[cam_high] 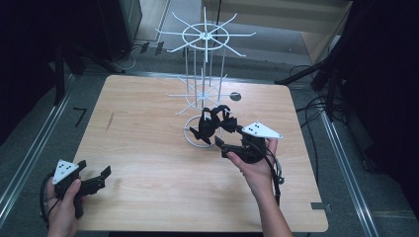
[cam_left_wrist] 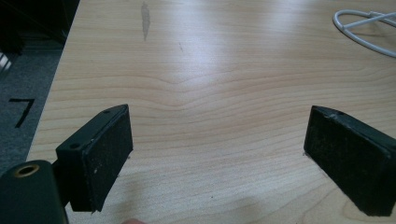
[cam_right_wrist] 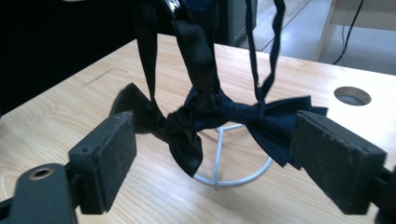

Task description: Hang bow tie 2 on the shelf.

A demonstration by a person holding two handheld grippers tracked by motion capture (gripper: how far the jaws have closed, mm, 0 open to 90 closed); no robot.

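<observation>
A white wire rack with two tiers of spokes stands mid-table on a ring base. Dark bow ties hang by their straps from its lower tier. In the right gripper view a black bow tie hangs beside a navy one. My right gripper is open just in front of them, its jaws on either side of the pair and touching neither. Over bare wood at the table's front left corner, my left gripper is open and holds nothing.
The wooden table has a round cable hole behind the rack on the right. The rack's ring base lies far ahead of the left gripper. Cables run on the floor at the right.
</observation>
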